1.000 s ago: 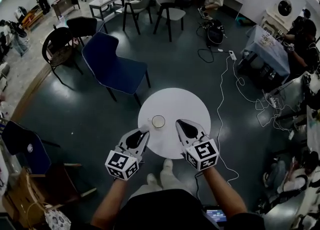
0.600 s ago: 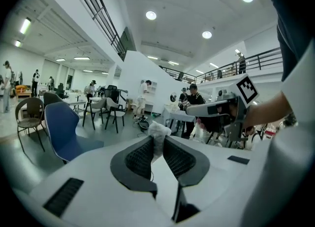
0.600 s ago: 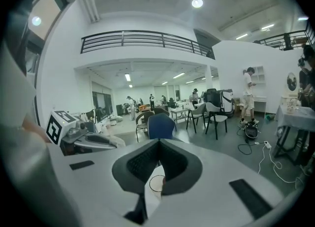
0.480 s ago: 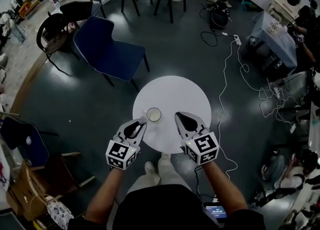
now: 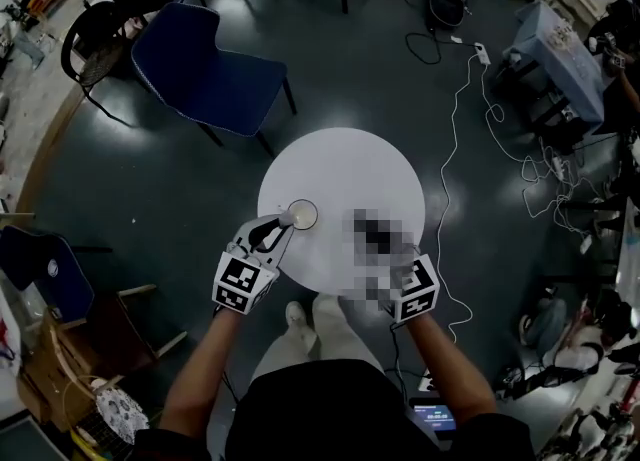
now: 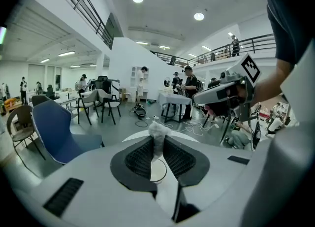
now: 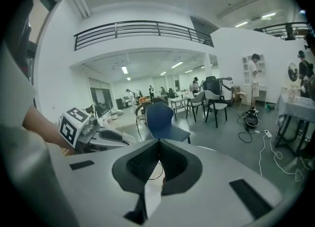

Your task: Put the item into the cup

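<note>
Nearest the person, the left tool [image 5: 278, 229] has pushed forward over the last second. Its tip was short of the cup [image 5: 303, 214] and to the cup's left, and now it sits right at the near-left rim. The jaws have not changed. They are narrow and clamped on the item [image 6: 158, 131], a crumpled white wad that sticks up past the tips. In the left gripper view the cup's round mouth shows just below, through the gap behind the wad. So the item is at the cup but not in it, and I cannot tell whether it hangs fully over the opening.

The right tool [image 7: 158, 145] has stayed at the near right of the counter [image 5: 350, 164]. Its jaws are closed together with nothing between them, and it takes no part in the move.

The counter has also slid up the head view, so the head has tipped or moved along with the reach.

For the task, the carry looks nearly finished. What likely remains is a small nudge to centre the wad over the mouth, and then letting go.

Beyond the counter stands a blue chair [image 5: 200, 59].
</note>
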`<state>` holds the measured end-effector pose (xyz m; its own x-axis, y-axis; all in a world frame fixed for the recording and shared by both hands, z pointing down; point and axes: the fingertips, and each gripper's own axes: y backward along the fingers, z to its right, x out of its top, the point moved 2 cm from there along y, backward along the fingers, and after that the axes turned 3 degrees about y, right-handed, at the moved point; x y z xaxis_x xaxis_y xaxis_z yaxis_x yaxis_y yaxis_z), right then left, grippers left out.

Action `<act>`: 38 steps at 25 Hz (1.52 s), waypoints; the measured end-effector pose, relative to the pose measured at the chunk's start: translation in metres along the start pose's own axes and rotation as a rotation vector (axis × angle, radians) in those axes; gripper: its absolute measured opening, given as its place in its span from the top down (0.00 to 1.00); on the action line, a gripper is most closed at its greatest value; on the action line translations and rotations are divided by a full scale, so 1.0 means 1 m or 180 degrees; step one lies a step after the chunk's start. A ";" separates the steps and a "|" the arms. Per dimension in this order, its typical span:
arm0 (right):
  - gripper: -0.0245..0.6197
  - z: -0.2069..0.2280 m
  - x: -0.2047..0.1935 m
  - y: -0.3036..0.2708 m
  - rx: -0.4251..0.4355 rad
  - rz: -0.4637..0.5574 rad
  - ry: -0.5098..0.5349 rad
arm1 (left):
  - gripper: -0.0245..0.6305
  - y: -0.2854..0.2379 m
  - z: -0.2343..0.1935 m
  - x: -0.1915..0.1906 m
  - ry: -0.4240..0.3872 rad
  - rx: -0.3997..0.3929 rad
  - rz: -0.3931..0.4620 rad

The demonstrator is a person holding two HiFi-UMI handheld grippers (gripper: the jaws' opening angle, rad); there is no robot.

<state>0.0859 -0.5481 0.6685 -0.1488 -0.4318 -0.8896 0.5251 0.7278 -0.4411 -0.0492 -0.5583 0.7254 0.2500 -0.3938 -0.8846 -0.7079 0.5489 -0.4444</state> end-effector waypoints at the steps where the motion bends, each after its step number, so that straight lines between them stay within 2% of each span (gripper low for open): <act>1: 0.95 0.002 -0.002 -0.003 0.0002 -0.0016 -0.0008 | 0.85 -0.005 -0.004 -0.002 -0.0053 -0.0003 -0.0034; 4: 0.95 0.009 -0.009 -0.006 -0.0002 -0.0074 -0.0037 | 0.85 -0.021 -0.010 -0.009 -0.0133 -0.0023 -0.0137; 12: 0.95 0.030 -0.023 -0.008 -0.0032 -0.0178 -0.0081 | 0.85 -0.054 -0.013 -0.026 -0.0093 -0.0029 -0.0354; 18: 0.95 0.027 -0.028 -0.010 -0.0004 -0.0202 -0.0043 | 0.85 -0.065 -0.014 -0.045 -0.0136 -0.0014 -0.0543; 20: 0.95 0.028 -0.030 -0.009 0.0004 -0.0222 -0.0052 | 0.85 -0.068 -0.016 -0.048 -0.0097 0.0057 -0.0568; 25: 0.95 0.036 -0.040 -0.003 0.0013 -0.0276 -0.0053 | 0.78 -0.075 -0.015 -0.052 -0.0047 0.0100 -0.0595; 38: 0.95 0.034 -0.046 -0.005 0.0052 -0.0317 -0.0052 | 0.73 -0.073 -0.022 -0.054 0.0061 0.0184 -0.0562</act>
<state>0.1186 -0.5500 0.7152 -0.1874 -0.5103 -0.8393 0.5220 0.6721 -0.5252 -0.0256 -0.5931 0.8083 0.3541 -0.5013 -0.7895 -0.6148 0.5113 -0.6005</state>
